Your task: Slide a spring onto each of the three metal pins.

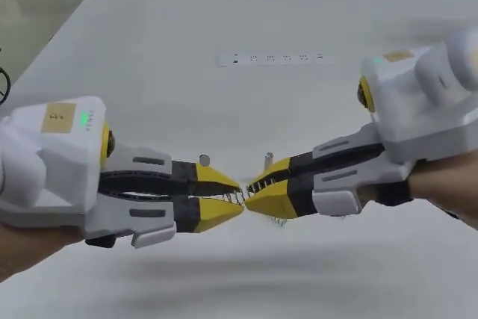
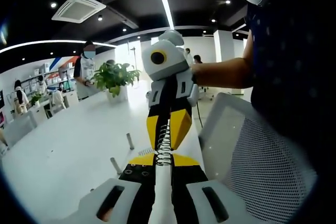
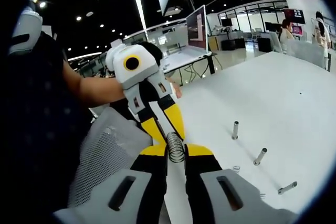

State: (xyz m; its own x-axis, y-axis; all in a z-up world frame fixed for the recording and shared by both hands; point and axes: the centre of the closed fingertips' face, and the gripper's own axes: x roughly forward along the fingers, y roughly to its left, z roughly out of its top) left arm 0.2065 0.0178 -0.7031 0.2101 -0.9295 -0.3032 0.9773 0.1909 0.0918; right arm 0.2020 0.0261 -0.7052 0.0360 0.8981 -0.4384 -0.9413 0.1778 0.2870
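The spring (image 1: 241,198) is held in the air between the two grippers, above the near half of the counter (image 1: 149,57) and just on the near side of the three metal pins (image 3: 260,156). The left gripper (image 1: 235,199) has its fingers narrow, clamped on one end of the spring. The right gripper (image 1: 251,190) meets it tip to tip, fingers likewise narrow on the other end. All three pins stand bare, so no spring is seated yet.

Step in hand, as judged: re-grip of the spring before threading.
- Release one gripper only when the other holds the coil firmly near one end, leaving the bore open.
- Align the bore with the pin axis, then lower it over the tip.
- Do not squeeze the coil flat. It may flex or jump away if pinched off-centre.

Surroundings: a power strip (image 1: 272,58) lies toward the far edge, well apart from the work. A mesh chair (image 2: 252,150) stands beside the near edge. The grippers' own bulk may hide the pin tips from above.
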